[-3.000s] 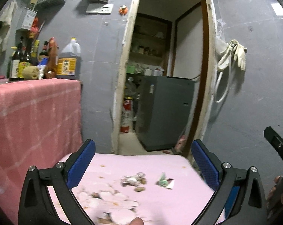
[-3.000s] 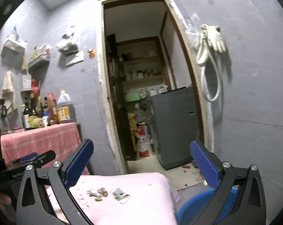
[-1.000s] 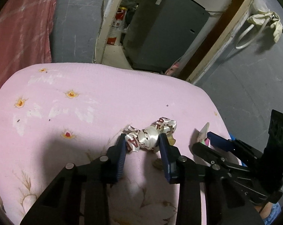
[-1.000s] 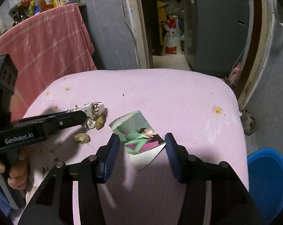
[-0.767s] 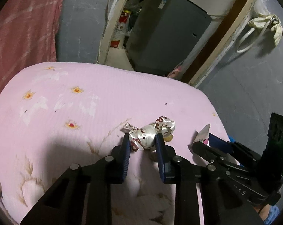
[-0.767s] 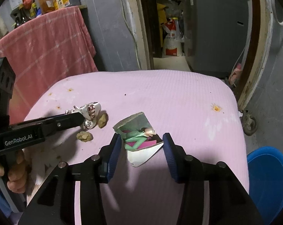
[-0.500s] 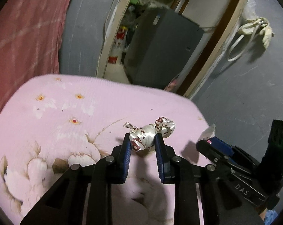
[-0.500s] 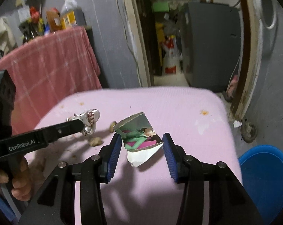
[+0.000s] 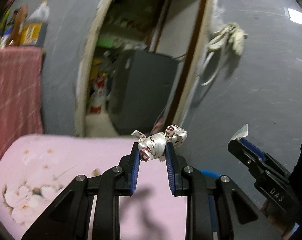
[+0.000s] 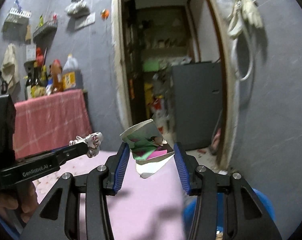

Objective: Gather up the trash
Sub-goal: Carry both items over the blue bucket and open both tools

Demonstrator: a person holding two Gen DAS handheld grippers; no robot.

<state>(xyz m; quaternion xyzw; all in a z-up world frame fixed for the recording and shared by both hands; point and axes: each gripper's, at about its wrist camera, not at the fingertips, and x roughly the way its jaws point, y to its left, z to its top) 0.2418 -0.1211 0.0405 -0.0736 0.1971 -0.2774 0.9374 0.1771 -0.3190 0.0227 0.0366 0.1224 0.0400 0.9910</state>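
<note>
My left gripper (image 9: 152, 150) is shut on a crumpled white wrapper with red print (image 9: 161, 142) and holds it in the air above the pink flowered cushion (image 9: 60, 164). It also shows in the right wrist view (image 10: 91, 140). My right gripper (image 10: 152, 152) is shut on a torn green and pink paper wrapper (image 10: 149, 144), lifted above the cushion (image 10: 147, 200). Its tip with the paper (image 9: 240, 133) shows at the right of the left wrist view. A blue bin (image 10: 265, 204) sits low at the right.
A few small crumbs (image 9: 95, 172) lie on the cushion. A pink cloth-covered table (image 10: 50, 116) with bottles (image 10: 68, 76) stands at the left. An open doorway with a grey cabinet (image 10: 197, 100) is ahead. Gloves and a hose (image 10: 243, 20) hang on the right wall.
Both grippers have risen off the cushion with their trash held and tilted up, so the views now look at the doorway and wall.
</note>
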